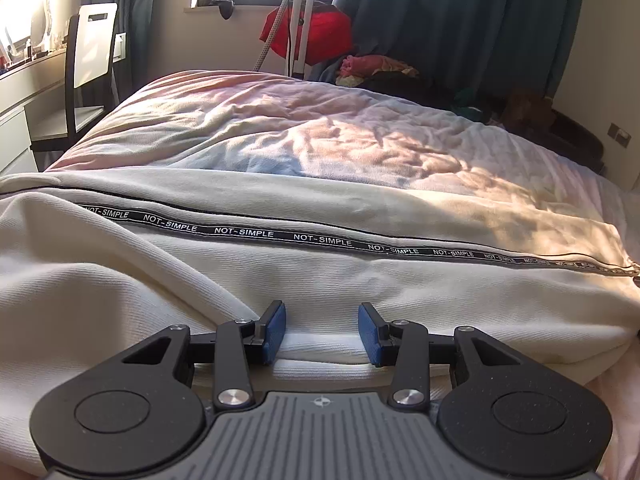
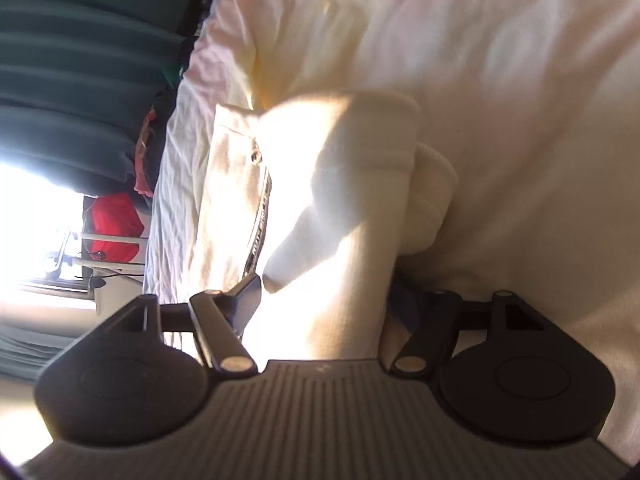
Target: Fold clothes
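The left gripper [image 1: 322,332], fingers [image 1: 276,330] apart, rests against the cream garment [image 1: 304,280] on the bed [image 1: 280,128].

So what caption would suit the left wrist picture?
Open left gripper poised at the edge of a cream garment spread on the bed.

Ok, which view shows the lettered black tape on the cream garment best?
The left wrist view: the black tape runs across the cream garment, sharp, reading NOT-SIMPLE. The right wrist view shows only a short, blurred stretch of it, partly hidden by a sleeve.
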Demonstrator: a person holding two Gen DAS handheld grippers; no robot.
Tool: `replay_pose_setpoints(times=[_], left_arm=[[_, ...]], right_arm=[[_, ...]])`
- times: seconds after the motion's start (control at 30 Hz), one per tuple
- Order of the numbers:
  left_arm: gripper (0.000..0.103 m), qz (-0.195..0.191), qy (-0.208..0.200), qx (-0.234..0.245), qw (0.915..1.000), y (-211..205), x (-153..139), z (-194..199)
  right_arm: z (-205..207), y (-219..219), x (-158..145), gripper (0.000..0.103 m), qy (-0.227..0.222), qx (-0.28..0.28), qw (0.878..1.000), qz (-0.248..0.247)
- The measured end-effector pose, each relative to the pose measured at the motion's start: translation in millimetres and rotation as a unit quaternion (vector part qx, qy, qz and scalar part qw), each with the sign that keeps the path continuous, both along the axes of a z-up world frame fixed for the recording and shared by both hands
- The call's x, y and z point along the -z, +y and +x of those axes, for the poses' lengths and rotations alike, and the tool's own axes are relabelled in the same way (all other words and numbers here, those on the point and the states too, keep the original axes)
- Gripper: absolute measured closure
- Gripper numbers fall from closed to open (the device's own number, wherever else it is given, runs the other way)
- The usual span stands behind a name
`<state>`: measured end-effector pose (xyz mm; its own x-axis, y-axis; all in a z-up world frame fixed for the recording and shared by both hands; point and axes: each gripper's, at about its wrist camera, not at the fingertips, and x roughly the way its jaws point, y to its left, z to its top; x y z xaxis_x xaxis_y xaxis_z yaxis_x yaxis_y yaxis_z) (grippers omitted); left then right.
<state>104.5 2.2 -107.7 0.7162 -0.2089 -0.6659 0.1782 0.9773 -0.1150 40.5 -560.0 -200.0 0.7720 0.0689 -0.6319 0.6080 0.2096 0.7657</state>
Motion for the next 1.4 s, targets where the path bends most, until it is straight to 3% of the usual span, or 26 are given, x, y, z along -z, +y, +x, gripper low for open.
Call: replay_pose_setpoints(times=[0.13,0.3,0.4,0.57,0.63,0.77,0.8,0.93,0.97,1.17,1.27,1.4], left_arm=[[0.060,0.007,-0.004,0.002,1.0000,-3.2,0.9,-0.7],[0.060,0.008,-0.004,0.004,1.0000,-2.7,1.3,-1.0],[0.059,0.007,-0.002,0.002,1.0000,-3.0,2.0,-0.1],[0.059,0.009,-0.005,0.003,0.9999,-3.8,3.0,-0.2],[0.059,0.008,-0.004,0.002,1.0000,-3.4,3.2,0.2],[0.058,0.007,-0.005,0.002,1.0000,-3.8,3.8,0.8],[0.058,0.008,-0.005,0.002,1.0000,-4.2,3.9,1.0],[0.054,0.013,-0.006,0.006,0.9999,-5.9,3.9,0.9],[0.052,0.012,-0.005,0.007,0.9999,-6.0,3.7,1.1],[0.046,0.015,-0.005,0.012,0.9998,-7.7,1.4,0.6],[0.039,0.009,-0.004,0.012,0.9999,-6.9,-2.8,-1.0],[0.027,0.023,-0.024,0.008,0.9994,-5.9,-15.1,-7.3]], right_arm=[[1.9,2.3,-9.8,0.029,-0.021,-0.003,1.000,-0.019],[-15.9,5.0,-35.6,0.028,-0.175,0.014,0.984,-0.036],[-11.9,5.0,-37.2,0.029,-0.156,-0.002,0.986,-0.049],[6.3,3.7,1.8,0.032,-0.022,-0.028,0.999,-0.010],[7.9,3.1,5.7,0.030,-0.023,-0.026,0.999,-0.009],[11.4,10.2,-11.0,0.030,-0.050,-0.033,0.997,-0.051],[12.8,12.3,-16.4,0.034,-0.061,-0.037,0.995,-0.066],[21.6,29.1,-38.7,0.082,-0.043,-0.056,0.985,-0.158],[23.9,33.4,-44.3,0.082,-0.038,-0.061,0.981,-0.181],[35.6,66.6,-80.7,0.084,-0.023,-0.086,0.944,-0.317],[35.1,120.0,-92.1,0.084,-0.056,-0.128,0.902,-0.408],[34.0,194.3,-106.1,0.084,-0.101,-0.184,0.826,-0.523]])
